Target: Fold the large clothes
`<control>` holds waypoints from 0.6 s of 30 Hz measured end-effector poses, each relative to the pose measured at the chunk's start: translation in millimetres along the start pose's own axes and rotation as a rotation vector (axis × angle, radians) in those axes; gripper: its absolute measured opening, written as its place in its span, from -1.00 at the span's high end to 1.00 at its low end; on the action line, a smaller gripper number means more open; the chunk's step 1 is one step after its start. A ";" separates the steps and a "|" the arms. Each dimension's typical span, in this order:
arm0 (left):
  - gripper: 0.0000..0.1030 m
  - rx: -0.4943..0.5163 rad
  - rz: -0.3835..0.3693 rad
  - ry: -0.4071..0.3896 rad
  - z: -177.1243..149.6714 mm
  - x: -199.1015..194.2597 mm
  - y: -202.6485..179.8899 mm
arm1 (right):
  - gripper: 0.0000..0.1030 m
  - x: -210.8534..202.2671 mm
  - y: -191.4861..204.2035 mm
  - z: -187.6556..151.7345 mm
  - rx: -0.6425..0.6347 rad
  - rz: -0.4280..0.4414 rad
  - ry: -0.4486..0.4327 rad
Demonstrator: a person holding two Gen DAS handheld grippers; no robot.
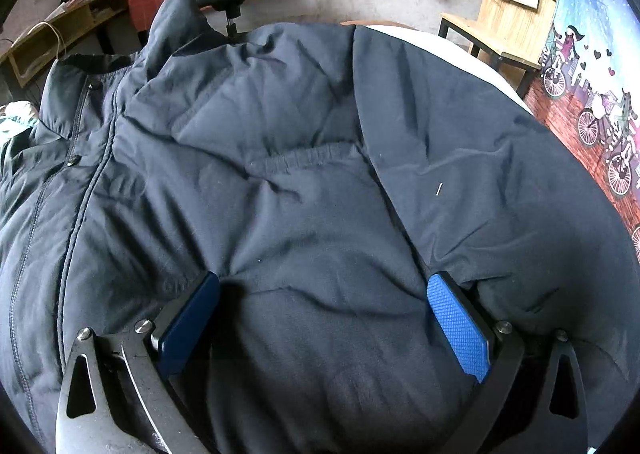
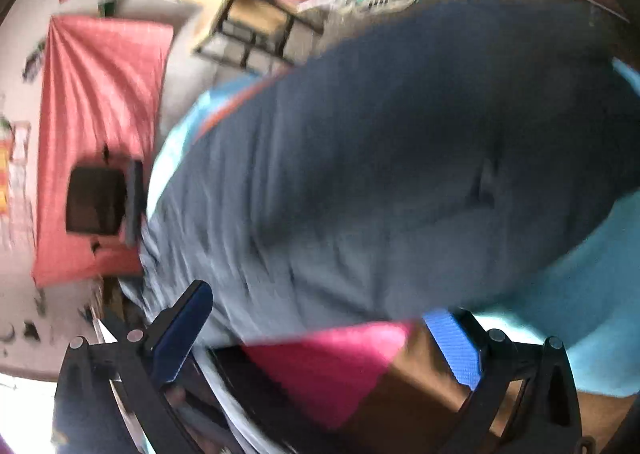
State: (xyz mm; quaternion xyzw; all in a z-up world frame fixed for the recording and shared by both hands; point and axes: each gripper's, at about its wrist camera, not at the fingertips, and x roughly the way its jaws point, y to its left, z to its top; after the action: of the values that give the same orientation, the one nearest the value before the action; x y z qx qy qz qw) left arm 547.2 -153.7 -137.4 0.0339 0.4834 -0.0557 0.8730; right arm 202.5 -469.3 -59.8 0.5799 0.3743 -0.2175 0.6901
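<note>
Padded navy jacket [image 1: 280, 173] fills frame centre, spread flat. Left gripper [image 1: 324, 290] spread wide, pressing into it; right gripper [image 2: 320, 310] spread wide, empty, view blurred. Likely soft, bulky, slippery; pinch seams or hem.

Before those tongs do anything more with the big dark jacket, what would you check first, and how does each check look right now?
1. Left tongs open: ok, pads spread wide.
2. Left tongs on the jacket: ok, pads pressed into padded fabric.
3. Sleeve folded over the body: ok.
4. Zipper front lying flat: not ok, collar bunched and standing up.
5. Right tongs open: ok, nothing gripped.
6. Right tongs' aim on the jacket: cannot tell, view is blurred.
</note>
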 end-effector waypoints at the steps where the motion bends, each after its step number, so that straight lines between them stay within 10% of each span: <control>1: -0.98 -0.001 -0.002 0.004 -0.4 -1.3 -0.3 | -1.00 -3.3 -1.8 5.0 0.026 -0.005 -0.023; 7: -0.98 0.033 -0.019 0.020 7.1 -9.9 3.1 | -0.94 -9.0 -24.2 22.6 0.148 -0.001 -0.076; 13: -0.98 0.008 -0.063 -0.021 2.5 -48.4 41.4 | 0.48 -15.4 -5.2 25.1 0.022 -0.104 -0.113; 18: -0.98 0.092 0.140 -0.076 -25.5 -89.0 76.2 | 0.71 -35.4 43.1 29.5 -0.223 -0.114 -0.239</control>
State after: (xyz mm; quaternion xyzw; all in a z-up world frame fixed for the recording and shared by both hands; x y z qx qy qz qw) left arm 488.8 -69.6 -75.1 0.1056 0.4434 -0.0178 0.8899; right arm 219.8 -492.4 -3.7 0.4477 0.3437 -0.2807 0.7763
